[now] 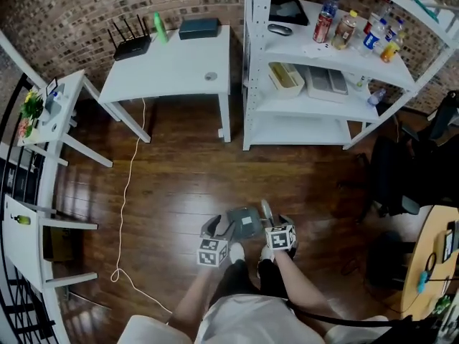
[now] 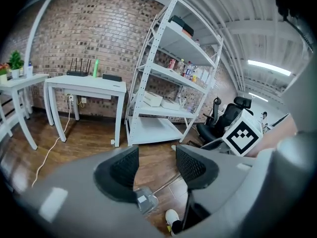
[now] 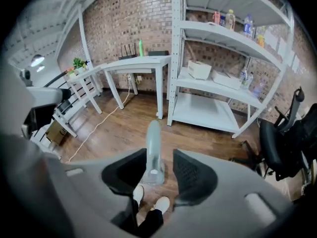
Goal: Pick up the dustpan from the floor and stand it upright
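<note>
Dustpan handle (image 3: 153, 143), pale, rounded, between parted jaws, right gripper (image 3: 159, 153); left gripper (image 2: 156, 150) jaws apart.

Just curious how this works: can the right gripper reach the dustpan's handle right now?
Probably yes: the dustpan handle already sits between the right gripper's parted jaws, with nothing else in the gap; closing them should catch it.

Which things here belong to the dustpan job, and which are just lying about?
Job: dustpan, left gripper, right gripper.
Lying about: router, bottles, cable, chair.
</note>
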`<state>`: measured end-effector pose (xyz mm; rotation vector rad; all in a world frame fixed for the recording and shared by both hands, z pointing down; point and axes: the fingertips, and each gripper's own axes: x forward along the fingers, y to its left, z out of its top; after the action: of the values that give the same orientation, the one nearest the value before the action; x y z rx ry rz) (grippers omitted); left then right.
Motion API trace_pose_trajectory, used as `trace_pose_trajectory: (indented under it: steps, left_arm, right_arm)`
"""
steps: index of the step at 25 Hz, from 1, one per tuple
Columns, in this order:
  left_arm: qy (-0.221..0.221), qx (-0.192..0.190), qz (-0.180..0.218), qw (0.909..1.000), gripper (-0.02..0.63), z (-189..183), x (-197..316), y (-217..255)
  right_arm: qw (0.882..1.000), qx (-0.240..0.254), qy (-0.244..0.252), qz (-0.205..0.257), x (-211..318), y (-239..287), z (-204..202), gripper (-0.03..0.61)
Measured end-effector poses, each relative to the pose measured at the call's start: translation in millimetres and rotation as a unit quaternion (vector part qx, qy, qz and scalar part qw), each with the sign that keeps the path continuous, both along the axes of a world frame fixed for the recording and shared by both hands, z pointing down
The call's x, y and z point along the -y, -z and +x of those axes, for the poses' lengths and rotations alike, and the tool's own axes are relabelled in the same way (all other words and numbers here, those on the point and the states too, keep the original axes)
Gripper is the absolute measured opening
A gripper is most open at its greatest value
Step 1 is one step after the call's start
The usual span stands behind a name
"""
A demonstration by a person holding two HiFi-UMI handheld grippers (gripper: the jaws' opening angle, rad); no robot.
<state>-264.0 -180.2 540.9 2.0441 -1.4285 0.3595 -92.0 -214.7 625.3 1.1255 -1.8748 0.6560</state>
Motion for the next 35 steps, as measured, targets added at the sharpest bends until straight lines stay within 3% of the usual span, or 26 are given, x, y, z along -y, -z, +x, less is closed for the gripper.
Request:
trace_pose_trajectory:
  steps: [4,8,11,15,17,20,23,26,32,35]
  left_arm:
    - [-0.003,-0.005,0.023,0.9997,0.250,8,-1,24]
    - [0.004,0.003,0.064,0.9979,0.250,28,-13,64]
    - [0.006,0.018,0.112,0.9935,0.252,53,-36,102]
    - [0.026,0.038,0.181,0.9824,0.320,102,-86,160]
    - [0.053,0.049,0.203,0.9766,0.339,133,-125,186]
    - [0.087,0.063,0.215,0.9707,0.367,183,-188,213]
    - [0.091,0.057,0.221,0.9694,0.365,235,-239,234]
    - [0.093,0.063,0.235,0.9655,0.367,264,-269,257]
    - [0.090,0.079,0.288,0.9499,0.356,270,-307,309]
    - [0.083,0.084,0.300,0.9466,0.353,266,-326,318]
  right_arm:
    - [0.996,0.073,-0.013,0.045,-15,47,8,0.181]
    - [0.981,0.159,0.016,0.111,-26,114,13,0.233]
    - [0.961,0.193,0.061,0.189,-36,176,22,0.272]
    - [0.926,0.215,0.104,0.292,-78,253,59,0.338]
    - [0.910,0.231,0.113,0.325,-119,284,90,0.377]
    - [0.895,0.257,0.128,0.341,-181,313,136,0.380]
    - [0.896,0.265,0.140,0.327,-231,326,178,0.380]
    - [0.900,0.265,0.148,0.313,-265,338,200,0.380]
    - [0.887,0.249,0.162,0.353,-305,387,209,0.376]
    - [0.885,0.255,0.151,0.358,-317,399,205,0.374]
